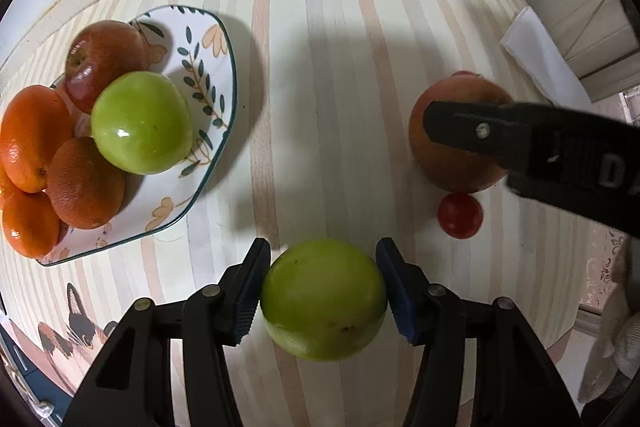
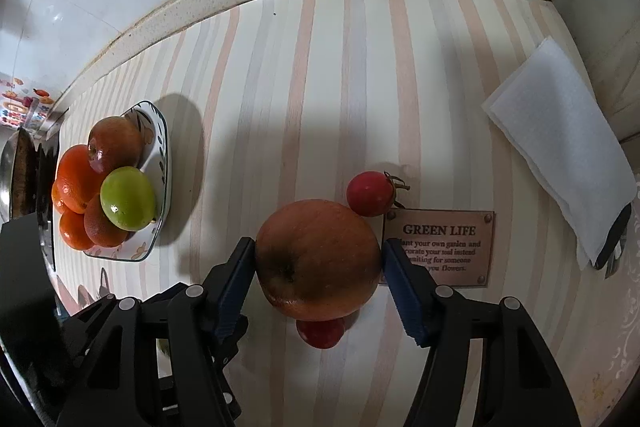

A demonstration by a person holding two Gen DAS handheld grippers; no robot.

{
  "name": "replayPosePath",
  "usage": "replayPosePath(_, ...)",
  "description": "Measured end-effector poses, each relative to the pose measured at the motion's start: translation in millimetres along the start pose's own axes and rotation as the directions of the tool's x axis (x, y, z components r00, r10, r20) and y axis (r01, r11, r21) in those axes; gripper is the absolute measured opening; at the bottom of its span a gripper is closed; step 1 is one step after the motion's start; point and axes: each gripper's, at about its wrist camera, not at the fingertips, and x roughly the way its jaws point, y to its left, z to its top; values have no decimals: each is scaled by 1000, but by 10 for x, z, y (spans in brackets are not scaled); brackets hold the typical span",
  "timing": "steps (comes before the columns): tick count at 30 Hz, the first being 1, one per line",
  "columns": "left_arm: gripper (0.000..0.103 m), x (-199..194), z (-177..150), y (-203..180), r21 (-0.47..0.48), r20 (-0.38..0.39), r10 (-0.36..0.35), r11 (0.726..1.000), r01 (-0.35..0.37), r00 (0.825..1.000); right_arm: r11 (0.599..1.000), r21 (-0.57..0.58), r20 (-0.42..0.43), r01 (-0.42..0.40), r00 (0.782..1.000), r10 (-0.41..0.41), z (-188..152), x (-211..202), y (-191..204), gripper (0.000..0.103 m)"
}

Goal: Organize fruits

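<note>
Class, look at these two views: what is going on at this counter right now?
A person is sorting fruit with a pair of tongs in each hand. The left tongs are shut on a green apple; the right tongs clasp a red apple. The plate already holds oranges and apples. Two cherry tomatoes sit loose beside the red apple.

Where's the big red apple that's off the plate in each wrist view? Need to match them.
Left wrist: red apple at right of centre, partly behind the right gripper's finger, small red tomato just below it.
Right wrist: red apple at lower centre, between the right gripper pads.
Shared landmark: the floral plate of fruit at left.
</note>
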Motion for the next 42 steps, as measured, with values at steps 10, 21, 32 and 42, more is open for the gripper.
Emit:
replayPosePath(10,53,-619,-182,345,-72,108,-26,997,34,994,994,28,18,-102,995,102,0,-142,125,67)
replayPosePath(21,53,-1204,-430,1222,-244,187,58,970,-11,981,978,-78,36,-194,980,197,305,-269,869,67)
replayPosePath(32,53,-816,-318,1864,-346,93,124,934,-84,988,977,-157,33,-145,988,152,743,25,1510,67)
replayPosePath(42,53,-751,-282,1773,-311,98,147,944,-110,984,977,-176,16,-117,992,122,747,241,1558,68)
